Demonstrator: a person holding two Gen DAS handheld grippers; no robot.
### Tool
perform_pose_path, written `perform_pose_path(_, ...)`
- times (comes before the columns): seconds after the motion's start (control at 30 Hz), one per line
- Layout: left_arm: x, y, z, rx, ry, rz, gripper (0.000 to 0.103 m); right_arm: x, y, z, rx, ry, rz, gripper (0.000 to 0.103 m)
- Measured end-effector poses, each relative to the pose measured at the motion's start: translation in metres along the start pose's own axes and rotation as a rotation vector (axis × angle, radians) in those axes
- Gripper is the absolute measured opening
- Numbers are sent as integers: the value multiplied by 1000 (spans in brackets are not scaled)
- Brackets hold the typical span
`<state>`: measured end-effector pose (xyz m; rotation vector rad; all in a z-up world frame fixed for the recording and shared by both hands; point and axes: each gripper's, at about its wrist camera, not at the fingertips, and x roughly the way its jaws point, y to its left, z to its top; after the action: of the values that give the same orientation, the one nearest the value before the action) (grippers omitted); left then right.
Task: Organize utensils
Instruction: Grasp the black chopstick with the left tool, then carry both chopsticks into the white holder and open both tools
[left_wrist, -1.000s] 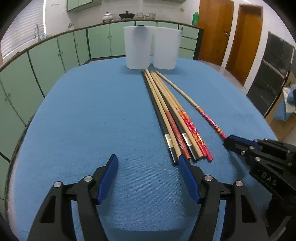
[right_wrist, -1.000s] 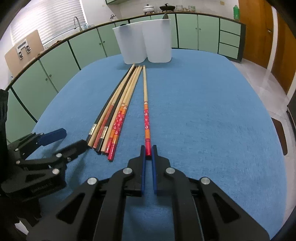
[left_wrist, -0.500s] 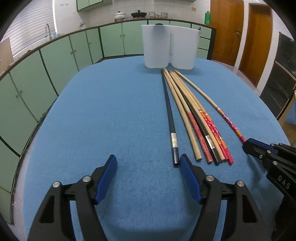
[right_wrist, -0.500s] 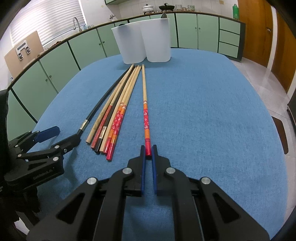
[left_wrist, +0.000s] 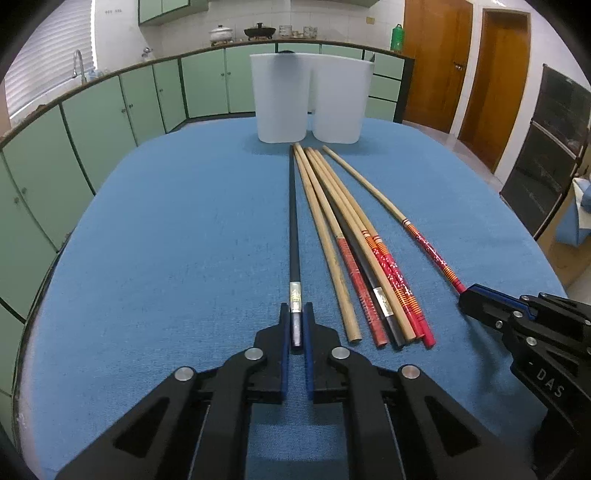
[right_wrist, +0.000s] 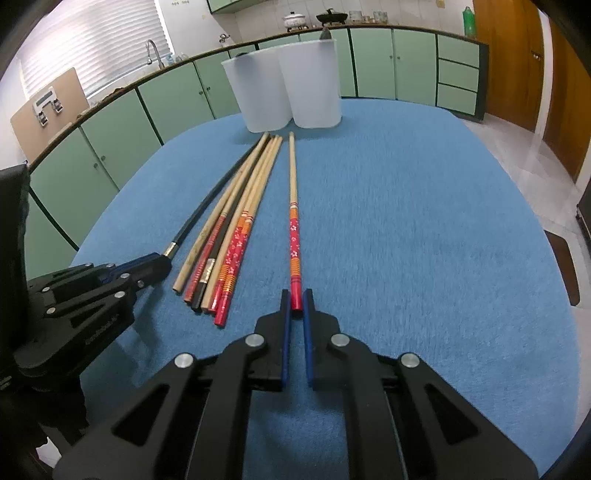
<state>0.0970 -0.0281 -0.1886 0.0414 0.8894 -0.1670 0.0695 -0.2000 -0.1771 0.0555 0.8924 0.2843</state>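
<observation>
Both grippers clamped on chopstick ends over a blue cloth

Left wrist view: the left gripper (left_wrist: 296, 325) pinches the silver-banded butt of the black chopstick (left_wrist: 294, 225) at lower centre, its very tip hidden between the pads; the bundle of chopsticks (left_wrist: 354, 236) lies just right, the right gripper (left_wrist: 476, 301) cut off at the frame's right edge. Right wrist view: the right gripper (right_wrist: 295, 306) is closed on the red chopstick (right_wrist: 294, 236) (end only), the holder (right_wrist: 284, 92) top centre, contents unreadable; blue tablecloth (right_wrist: 424, 229), green cabinets (right_wrist: 177, 96) behind
</observation>
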Motion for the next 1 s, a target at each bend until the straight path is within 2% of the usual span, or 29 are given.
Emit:
perform_pose_path(0.27,-44,4,13,23,-93,5,7,-32,3,18,-21,-64,12,5)
perform_pose_path(0.6,-106,13,54,31,-262,-17,7,-78,-8,59,6,-158,41,5)
perform_pose_path(0.83,-118,14,88,42,-325,-45,7,-102,-11,105,-8,-212,69,5)
perform_pose_path(1.0,-118,14,115,61,-350,-60,7,-110,-7,144,-56,-215,78,5)
